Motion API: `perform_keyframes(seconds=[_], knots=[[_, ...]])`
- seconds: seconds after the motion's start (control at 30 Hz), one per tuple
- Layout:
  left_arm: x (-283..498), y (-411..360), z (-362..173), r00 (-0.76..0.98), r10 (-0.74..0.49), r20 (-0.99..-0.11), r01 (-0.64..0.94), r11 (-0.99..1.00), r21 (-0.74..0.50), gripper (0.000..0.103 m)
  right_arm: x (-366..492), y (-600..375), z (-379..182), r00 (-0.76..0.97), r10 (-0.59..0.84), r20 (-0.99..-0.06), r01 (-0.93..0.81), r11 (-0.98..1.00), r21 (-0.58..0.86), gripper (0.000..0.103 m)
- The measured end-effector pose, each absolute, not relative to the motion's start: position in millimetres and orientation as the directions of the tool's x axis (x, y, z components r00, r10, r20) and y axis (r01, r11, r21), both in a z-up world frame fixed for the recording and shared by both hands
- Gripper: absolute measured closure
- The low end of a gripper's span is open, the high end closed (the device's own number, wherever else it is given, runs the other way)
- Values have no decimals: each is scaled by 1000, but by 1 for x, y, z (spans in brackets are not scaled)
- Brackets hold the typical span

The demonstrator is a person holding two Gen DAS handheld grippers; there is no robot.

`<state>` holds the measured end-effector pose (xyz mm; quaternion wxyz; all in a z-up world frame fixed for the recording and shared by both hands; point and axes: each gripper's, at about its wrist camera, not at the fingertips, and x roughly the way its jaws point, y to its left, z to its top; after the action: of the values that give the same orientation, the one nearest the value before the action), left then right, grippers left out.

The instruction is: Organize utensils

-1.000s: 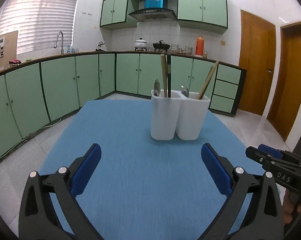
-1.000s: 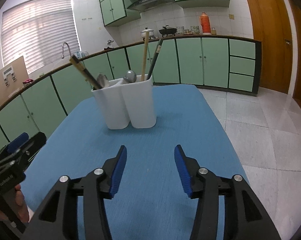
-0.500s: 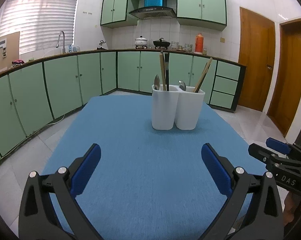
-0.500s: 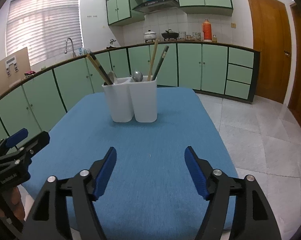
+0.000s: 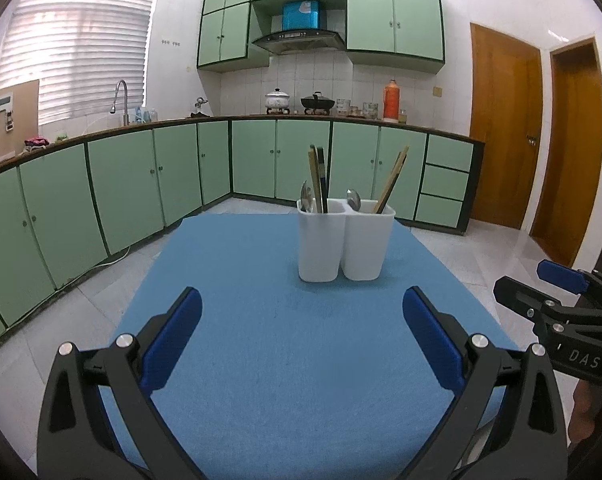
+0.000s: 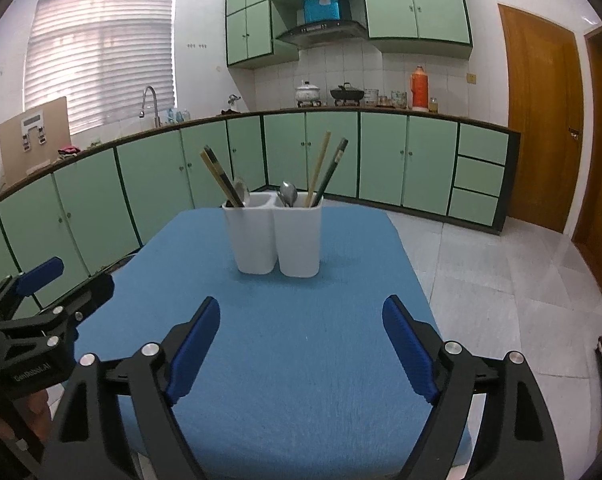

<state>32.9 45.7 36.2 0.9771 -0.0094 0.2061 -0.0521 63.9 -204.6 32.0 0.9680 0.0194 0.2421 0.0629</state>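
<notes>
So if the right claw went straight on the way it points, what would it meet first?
Probably the bare blue tabletop short of the white utensil holder. The right claw, jaws opening and empty, tilts downward; depth is unclear.

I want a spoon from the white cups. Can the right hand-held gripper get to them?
Probably yes: the right hand-held gripper, jaws opening and empty, faces the white cups across bare blue cloth.

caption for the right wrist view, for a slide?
Right gripper, empty, opening over the blue table; white two-compartment holder ahead with chopsticks and spoons.
</notes>
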Motion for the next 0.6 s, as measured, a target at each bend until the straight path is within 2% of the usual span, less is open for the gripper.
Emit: perform_keyframes(seconds=[0.33,0.6], knots=[[28,50,46,917,-108,-384,88,994,-72,5,58,-206,37,880,129,-457,-114,992,60,18],[29,46,50,911,-102,-399,94,995,-40,5,55,-206,41,873,141,-467,-125,990,65,18]])
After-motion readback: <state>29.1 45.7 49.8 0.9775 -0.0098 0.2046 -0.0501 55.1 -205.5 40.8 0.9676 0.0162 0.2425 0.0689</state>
